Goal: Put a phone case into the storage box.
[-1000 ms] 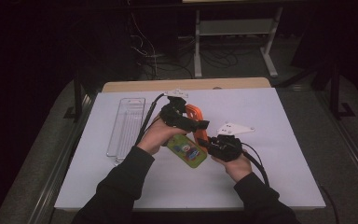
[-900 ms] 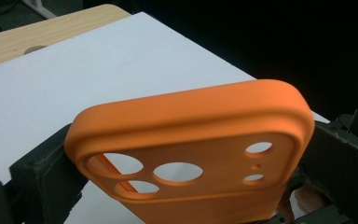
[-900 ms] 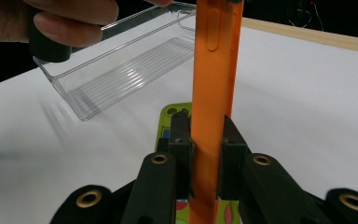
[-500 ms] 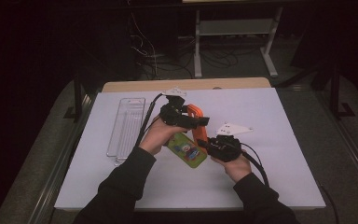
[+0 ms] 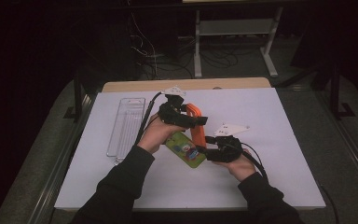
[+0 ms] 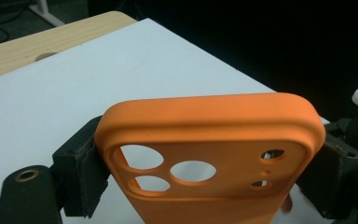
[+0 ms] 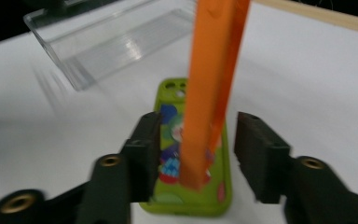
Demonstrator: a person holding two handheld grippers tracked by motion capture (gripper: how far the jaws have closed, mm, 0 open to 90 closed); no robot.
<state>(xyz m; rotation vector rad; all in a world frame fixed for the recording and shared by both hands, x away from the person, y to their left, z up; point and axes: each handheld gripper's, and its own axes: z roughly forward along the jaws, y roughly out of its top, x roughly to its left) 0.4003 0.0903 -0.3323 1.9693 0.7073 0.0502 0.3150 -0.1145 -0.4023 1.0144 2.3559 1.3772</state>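
High view: white tabletop [image 5: 279,140], dark room.

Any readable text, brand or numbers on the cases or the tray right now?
No readable text anywhere.
Green phone case: colourful cartoon print, blurred; no letters can be made out.
Orange phone case: plain, only camera cut-outs.
Clear tray: no label visible.
Grey plates on the hand-held grippers, e.g.: tiny marks, too small to read.

tray [image 5: 126,126] left of phone [image 5: 185,149]
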